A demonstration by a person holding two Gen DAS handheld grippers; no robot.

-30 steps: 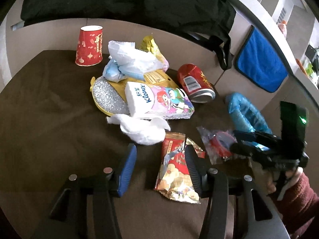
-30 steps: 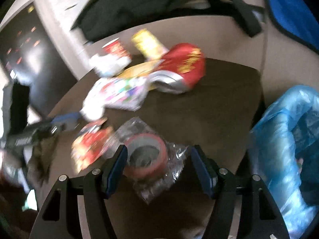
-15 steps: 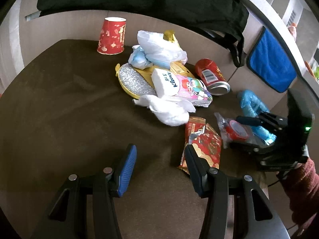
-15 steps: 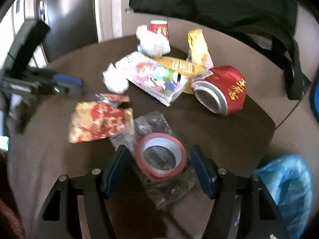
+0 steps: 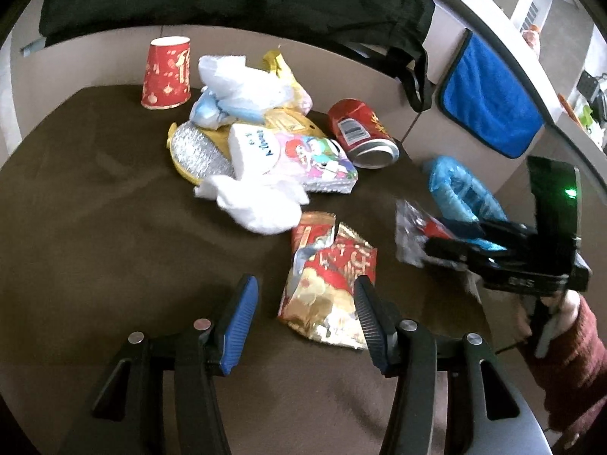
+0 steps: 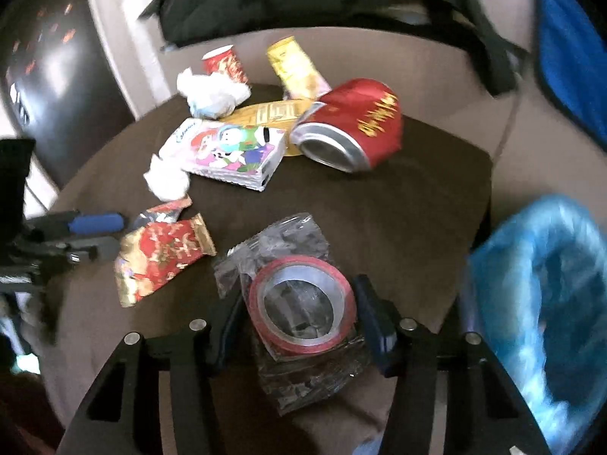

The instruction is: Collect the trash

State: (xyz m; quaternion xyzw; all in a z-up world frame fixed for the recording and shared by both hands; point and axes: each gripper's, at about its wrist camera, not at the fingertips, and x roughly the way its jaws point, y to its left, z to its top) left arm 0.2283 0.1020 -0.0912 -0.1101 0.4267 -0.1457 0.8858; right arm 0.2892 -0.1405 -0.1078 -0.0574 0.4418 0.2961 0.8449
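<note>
— So what sits on the brown surface point(image 5: 95, 227)?

— Litter, mostly one of each: one red paper cup point(image 5: 167, 72) upright at the far edge, one crushed red drinks can point(image 6: 349, 125) on its side, one cartoon-printed Kleenex pack point(image 5: 296, 155), one crumpled white tissue point(image 5: 258, 204) touching it, one white plastic bag point(image 5: 242, 83), two gold wrappers behind, and one red-and-gold snack packet point(image 5: 330, 284) nearest the left gripper point(image 5: 303, 303).

— And the grippers?

— Two. The left gripper's jaws stand partly apart and hold nothing; the snack packet lies beside its right finger. The right gripper point(image 6: 299, 303) has just been closing its jaws around one roll of red tape point(image 6: 303, 299) inside a clear plastic bag point(image 6: 280, 239); both pads look to be touching the roll.

— Where does trash go?

— One blue bin bag point(image 6: 546, 295) hangs open just past the surface's right edge.
</note>
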